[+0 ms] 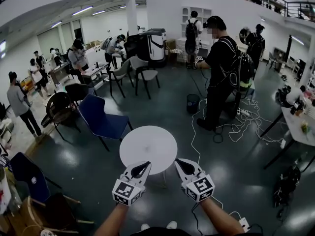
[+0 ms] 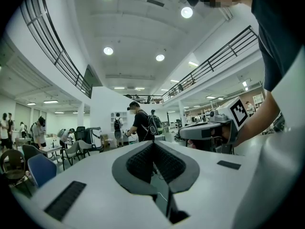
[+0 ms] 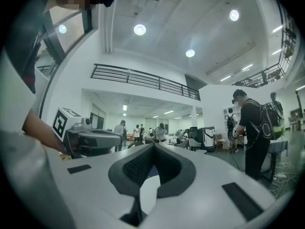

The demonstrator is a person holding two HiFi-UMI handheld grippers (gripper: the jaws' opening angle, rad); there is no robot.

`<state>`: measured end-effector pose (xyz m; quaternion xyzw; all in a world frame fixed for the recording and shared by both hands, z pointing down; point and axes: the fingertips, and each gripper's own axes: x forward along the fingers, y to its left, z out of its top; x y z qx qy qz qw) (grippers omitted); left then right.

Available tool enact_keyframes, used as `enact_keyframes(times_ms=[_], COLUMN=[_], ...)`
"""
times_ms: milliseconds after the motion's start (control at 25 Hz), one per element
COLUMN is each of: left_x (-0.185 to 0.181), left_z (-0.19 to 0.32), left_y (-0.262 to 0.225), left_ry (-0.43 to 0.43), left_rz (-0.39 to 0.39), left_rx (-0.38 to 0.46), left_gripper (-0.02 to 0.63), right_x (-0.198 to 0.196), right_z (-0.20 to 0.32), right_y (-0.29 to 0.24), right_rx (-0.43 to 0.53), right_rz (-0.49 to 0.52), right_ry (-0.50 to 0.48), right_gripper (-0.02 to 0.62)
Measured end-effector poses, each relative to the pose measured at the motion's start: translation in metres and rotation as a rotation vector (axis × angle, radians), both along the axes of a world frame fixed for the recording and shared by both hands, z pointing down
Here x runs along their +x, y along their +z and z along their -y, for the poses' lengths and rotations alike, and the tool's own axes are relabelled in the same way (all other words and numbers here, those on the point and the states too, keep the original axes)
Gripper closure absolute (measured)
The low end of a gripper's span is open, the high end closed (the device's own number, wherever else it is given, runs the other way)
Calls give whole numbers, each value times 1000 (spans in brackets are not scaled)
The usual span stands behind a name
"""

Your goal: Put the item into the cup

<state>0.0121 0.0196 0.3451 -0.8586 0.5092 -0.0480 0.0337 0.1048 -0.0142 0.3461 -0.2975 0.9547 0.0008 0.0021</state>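
Left gripper (image 1: pixel 146 164) and right gripper (image 1: pixel 178 161), side by side: both jaw pairs closed together, empty. Round white table (image 1: pixel 147 140) just ahead, below tips.

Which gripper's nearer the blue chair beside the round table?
Left. The left gripper is right of the blue chair and nearer the wearer; the right gripper is farther right.

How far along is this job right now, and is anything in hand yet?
Done: nothing that shows. No cup or item appears in any view, and none on the round white table. In hand: nothing. The left gripper and right gripper hang by the table's near edge, jaws together and empty. Left: the whole job, which means finding the item and cup, gripping the item and putting it in.
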Motion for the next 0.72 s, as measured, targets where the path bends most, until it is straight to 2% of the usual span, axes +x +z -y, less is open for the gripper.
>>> enact_keyframes(times_ms=[720], left_x=[-65], left_z=[-48], left_y=[3], left_ry=[-6], left_rz=[-27], left_rx=[3], left_gripper=[591], right_x=[-58], right_z=[-45], right_y=[-1], right_rx=[25], right_rz=[-48], right_ry=[40], right_gripper=[578])
